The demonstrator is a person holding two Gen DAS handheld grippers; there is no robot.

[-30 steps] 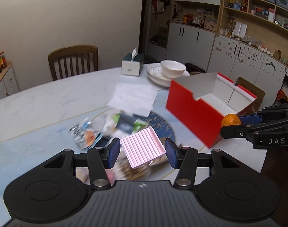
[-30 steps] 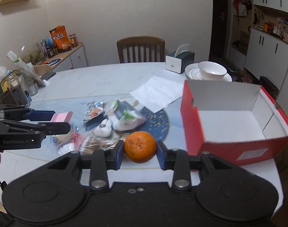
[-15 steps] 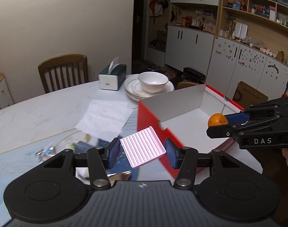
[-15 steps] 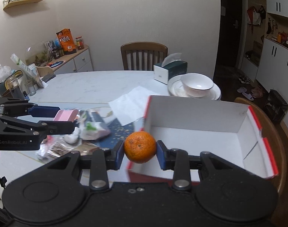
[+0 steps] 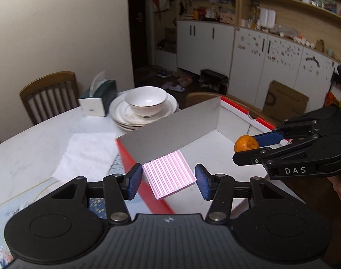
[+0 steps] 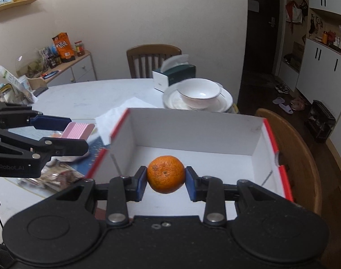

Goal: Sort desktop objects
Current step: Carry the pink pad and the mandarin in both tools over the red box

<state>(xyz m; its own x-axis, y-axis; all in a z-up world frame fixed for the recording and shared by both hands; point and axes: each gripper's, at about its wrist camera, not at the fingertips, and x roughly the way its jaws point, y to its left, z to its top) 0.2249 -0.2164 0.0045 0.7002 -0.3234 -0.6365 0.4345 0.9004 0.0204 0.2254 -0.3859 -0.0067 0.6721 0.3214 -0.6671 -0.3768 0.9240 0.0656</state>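
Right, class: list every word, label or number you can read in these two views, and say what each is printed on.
"DAS": white letters on the right gripper, seen from the left wrist.
"GenRobot.AI", first letter cut off at the frame edge: on the left gripper, seen from the right wrist.
Orange snack bag on the sideboard: lettering too blurred to read.
Cardboard box by the cabinets: print too dim to read.
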